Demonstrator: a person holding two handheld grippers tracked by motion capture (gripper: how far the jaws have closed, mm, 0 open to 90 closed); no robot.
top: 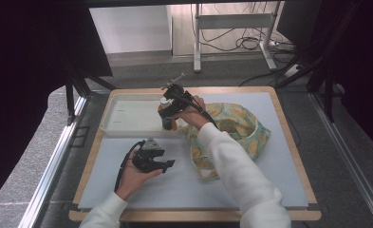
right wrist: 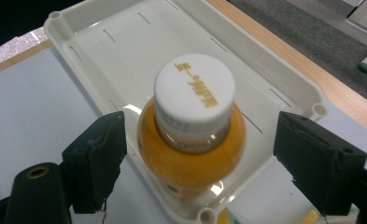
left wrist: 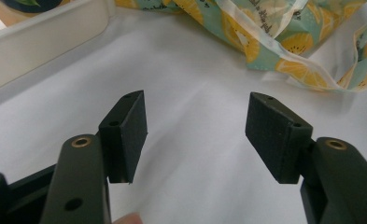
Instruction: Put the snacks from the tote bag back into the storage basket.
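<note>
A small bottle of orange drink (right wrist: 190,154) with a white cap stands upright in a white tray (right wrist: 284,79), near one of its corners. My right gripper (right wrist: 195,154) is open around the bottle, one pad on each side, and neither pad touches it. From above, the bottle (top: 166,124) sits at the tray's (top: 127,128) near right end, under my right gripper (top: 171,108). My left gripper (top: 167,165) rests low over the mat, in front of the tray. Its jaws (left wrist: 195,135) stand open with nothing between them.
A lemon-print cloth bag (top: 236,128) lies crumpled on the pale mat (top: 184,185), right of the tray and close to my right forearm. Its edge (left wrist: 265,32) lies just ahead of the left jaws. The mat covers a wooden table; a table frame and cables are beyond.
</note>
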